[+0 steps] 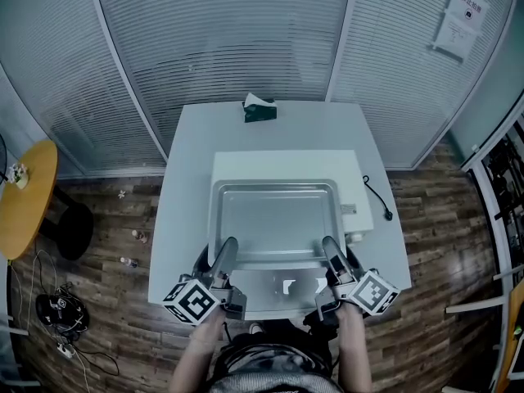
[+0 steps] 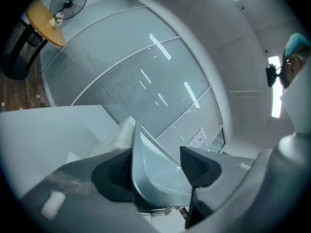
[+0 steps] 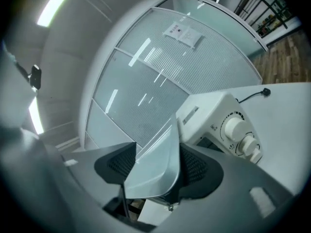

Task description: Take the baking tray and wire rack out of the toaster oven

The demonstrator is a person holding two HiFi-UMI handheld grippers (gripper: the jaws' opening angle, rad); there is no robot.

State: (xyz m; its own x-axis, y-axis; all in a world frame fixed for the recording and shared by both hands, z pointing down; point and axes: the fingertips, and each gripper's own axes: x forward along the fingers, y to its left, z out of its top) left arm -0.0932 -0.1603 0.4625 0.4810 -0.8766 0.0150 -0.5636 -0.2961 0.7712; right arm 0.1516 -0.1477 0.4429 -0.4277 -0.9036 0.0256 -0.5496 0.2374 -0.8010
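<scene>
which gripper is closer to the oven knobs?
Right. The right gripper is at the tray's right edge, beside the knobs; the left gripper is at its left edge, across the tray from them.

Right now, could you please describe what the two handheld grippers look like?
The left gripper and right gripper match: grey bodies, two jaws each lined with black pads of fine dotted texture, and on each a white cube bearing black square markers.

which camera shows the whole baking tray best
The head view: the silver rectangular metal baking tray shows all four sides from above. The left and right gripper views each catch only one near corner, close up.
</scene>
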